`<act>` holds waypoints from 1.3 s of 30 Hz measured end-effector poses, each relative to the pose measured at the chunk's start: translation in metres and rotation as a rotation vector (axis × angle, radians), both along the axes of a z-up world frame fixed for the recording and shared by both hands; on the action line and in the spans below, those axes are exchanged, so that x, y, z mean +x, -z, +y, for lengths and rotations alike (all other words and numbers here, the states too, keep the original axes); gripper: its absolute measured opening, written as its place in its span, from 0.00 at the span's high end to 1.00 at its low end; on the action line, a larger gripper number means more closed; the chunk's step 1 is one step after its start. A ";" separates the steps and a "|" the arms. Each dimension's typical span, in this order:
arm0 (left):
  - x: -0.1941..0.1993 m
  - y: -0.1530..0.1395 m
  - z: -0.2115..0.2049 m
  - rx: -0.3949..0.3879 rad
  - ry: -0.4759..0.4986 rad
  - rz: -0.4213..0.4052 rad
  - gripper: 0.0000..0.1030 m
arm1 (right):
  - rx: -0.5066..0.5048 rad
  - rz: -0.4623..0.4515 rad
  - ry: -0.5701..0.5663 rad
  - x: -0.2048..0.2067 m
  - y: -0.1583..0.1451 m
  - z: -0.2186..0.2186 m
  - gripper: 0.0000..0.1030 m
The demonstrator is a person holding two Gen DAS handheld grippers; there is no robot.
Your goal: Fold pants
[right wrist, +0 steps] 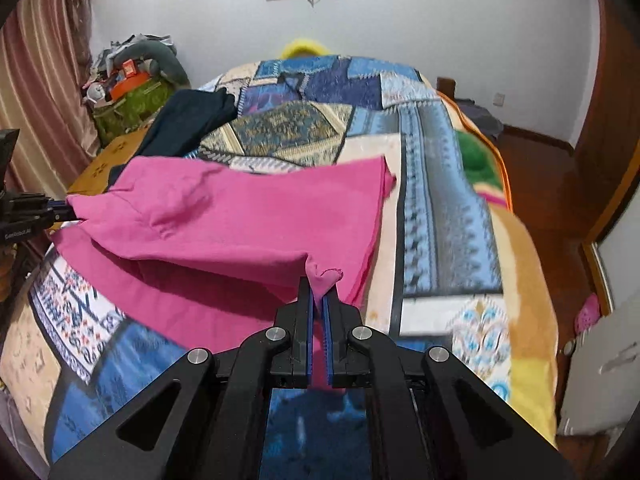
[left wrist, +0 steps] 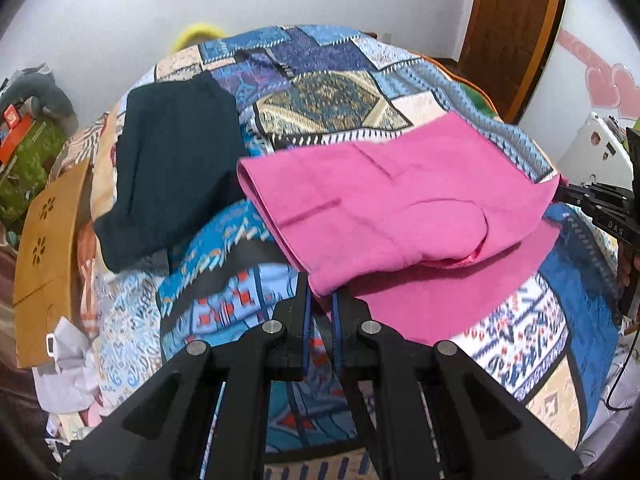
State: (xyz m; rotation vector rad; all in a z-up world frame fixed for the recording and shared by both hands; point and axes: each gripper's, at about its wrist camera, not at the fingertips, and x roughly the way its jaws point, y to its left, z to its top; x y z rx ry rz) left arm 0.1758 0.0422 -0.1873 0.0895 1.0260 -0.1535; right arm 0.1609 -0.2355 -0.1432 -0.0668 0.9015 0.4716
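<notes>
Two grippers, left [left wrist: 320,300] and right [right wrist: 319,294], each closed on a corner of pink pants [left wrist: 400,208], half lifted over patterned bed [left wrist: 332,104]. Best carried level, taut, edges matched before lowering onto lower layer.

Left gripper [left wrist: 320,292] pinches near corner of pink pants [left wrist: 384,216], upper layer lifted and doubled over lower layer on patterned blanket [left wrist: 320,96]; right gripper [left wrist: 560,196] grips far-right corner; dark folded garment [left wrist: 176,164] lies left of pants; wooden board [left wrist: 48,248] at far left.
</notes>
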 end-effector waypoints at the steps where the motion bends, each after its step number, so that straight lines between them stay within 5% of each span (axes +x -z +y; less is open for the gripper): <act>1: -0.003 0.002 0.001 -0.002 -0.001 0.007 0.91 | 0.004 0.006 0.005 -0.002 0.001 -0.002 0.96; 5: -0.010 -0.001 0.003 0.001 -0.011 0.003 0.90 | 0.012 0.008 0.031 -0.011 -0.001 -0.005 0.95; 8: -0.013 -0.009 0.006 0.018 -0.030 -0.010 0.81 | 0.001 -0.011 0.044 -0.017 -0.010 -0.007 0.90; 12: -0.017 -0.023 0.004 0.062 -0.053 -0.065 0.50 | -0.004 -0.057 0.051 -0.024 -0.023 -0.007 0.66; 19: -0.016 -0.052 -0.005 0.067 -0.053 -0.146 0.22 | -0.006 -0.138 0.003 -0.033 -0.047 0.008 0.47; 33: 0.005 -0.002 -0.088 0.195 0.184 -0.031 0.15 | -0.004 -0.004 -0.185 -0.023 -0.013 0.062 0.47; 39: 0.016 0.002 -0.098 0.190 0.220 -0.010 0.15 | -0.057 0.045 -0.256 -0.019 0.005 0.076 0.47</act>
